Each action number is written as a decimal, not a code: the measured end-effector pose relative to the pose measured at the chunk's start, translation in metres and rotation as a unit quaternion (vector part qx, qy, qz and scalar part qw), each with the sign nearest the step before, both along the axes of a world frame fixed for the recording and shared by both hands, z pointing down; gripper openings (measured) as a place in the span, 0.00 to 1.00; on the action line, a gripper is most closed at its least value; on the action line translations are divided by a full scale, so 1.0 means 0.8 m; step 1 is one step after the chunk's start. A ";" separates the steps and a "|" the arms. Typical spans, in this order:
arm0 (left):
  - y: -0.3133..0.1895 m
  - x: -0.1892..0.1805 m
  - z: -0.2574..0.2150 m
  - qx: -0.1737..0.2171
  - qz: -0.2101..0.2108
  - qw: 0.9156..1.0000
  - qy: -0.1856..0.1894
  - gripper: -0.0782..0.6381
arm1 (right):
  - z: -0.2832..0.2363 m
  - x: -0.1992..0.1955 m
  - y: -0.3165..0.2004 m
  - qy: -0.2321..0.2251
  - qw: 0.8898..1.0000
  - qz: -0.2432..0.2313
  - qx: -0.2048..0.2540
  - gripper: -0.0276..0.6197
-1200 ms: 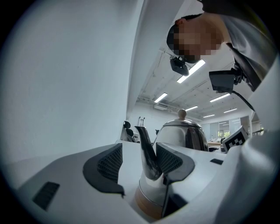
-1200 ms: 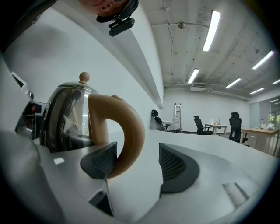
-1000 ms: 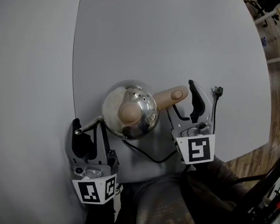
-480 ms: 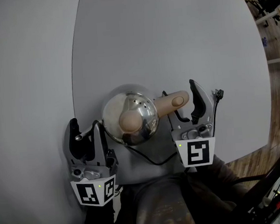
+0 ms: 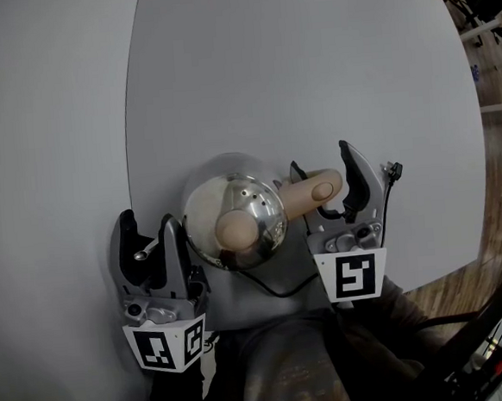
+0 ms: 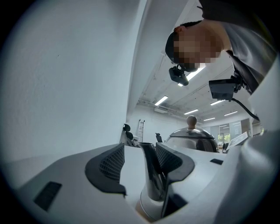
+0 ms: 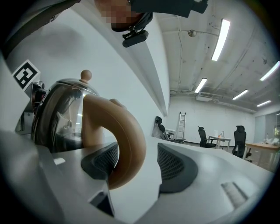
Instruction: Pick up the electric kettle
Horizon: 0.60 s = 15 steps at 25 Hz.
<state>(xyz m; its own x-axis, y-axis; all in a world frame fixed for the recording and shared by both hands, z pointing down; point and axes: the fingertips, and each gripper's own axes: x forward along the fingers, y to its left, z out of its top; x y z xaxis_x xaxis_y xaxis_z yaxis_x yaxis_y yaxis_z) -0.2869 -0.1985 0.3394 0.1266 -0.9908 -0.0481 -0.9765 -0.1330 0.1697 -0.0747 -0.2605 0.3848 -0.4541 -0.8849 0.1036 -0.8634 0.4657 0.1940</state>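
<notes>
A chrome electric kettle (image 5: 232,207) with a tan lid knob stands near the front edge of the white table (image 5: 309,61). Its tan handle (image 5: 312,190) lies between the jaws of my right gripper (image 5: 321,164), which is open. In the right gripper view the handle (image 7: 122,144) rests against the left pad, with a gap to the right pad of that gripper (image 7: 138,151). My left gripper (image 5: 147,231) is open around the spout (image 5: 140,255). The left gripper view shows the spout (image 6: 151,175) close to the right pad of that gripper (image 6: 139,151), with the kettle body (image 6: 191,138) behind.
A black power cord (image 5: 271,286) runs from under the kettle towards me, and its plug (image 5: 392,170) lies right of the right gripper. The table's left edge is just beside the left gripper, with grey floor (image 5: 41,168) beyond. Wooden floor (image 5: 500,176) shows at the right.
Both grippers have closed in on the kettle. The spout now sits between the left jaws, and the handle lies deeper between the right jaws. The kettle has shifted slightly towards me.
</notes>
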 end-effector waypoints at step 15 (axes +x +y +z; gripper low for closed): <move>-0.022 0.009 -0.008 0.004 0.003 1.000 0.003 0.41 | -0.003 -0.005 -0.010 0.000 1.000 -0.020 0.001 0.34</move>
<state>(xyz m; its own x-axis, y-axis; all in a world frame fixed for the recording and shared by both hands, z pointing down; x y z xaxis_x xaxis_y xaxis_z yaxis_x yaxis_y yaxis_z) -0.2801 -0.2158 0.3331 0.1315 -0.9896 -0.0576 -0.9747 -0.1397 0.1747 -0.0786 -0.2686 0.3826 -0.4897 -0.8660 0.1012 -0.8438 0.4999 0.1953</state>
